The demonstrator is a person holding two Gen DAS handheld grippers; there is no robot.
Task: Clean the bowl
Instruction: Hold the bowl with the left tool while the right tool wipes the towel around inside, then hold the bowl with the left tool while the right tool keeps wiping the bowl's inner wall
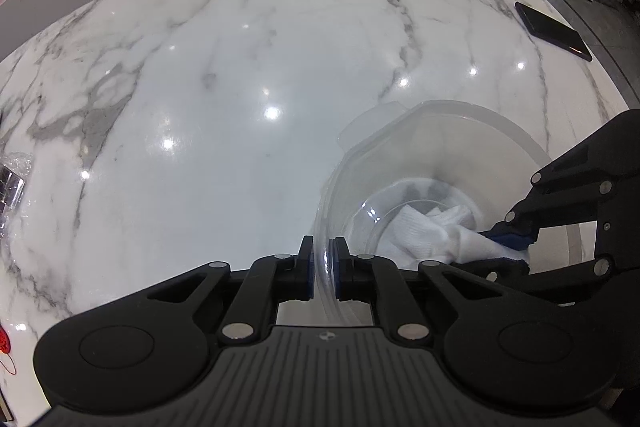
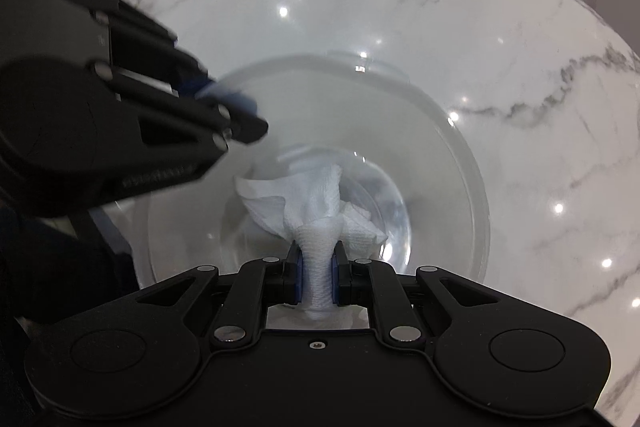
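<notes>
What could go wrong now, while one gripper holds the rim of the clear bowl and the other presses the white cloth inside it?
1. The left gripper pinches only the thin rim of the bowl; hard wiping might make the smooth plastic slip out or tip.
2. The right gripper holds just a twisted end of the cloth, so it could pull free.
3. The glossy marble table may let the bowl slide.

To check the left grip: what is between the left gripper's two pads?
In the left wrist view, the clear bowl's rim wall stands between the pads of the left gripper, which is shut on it.
</notes>
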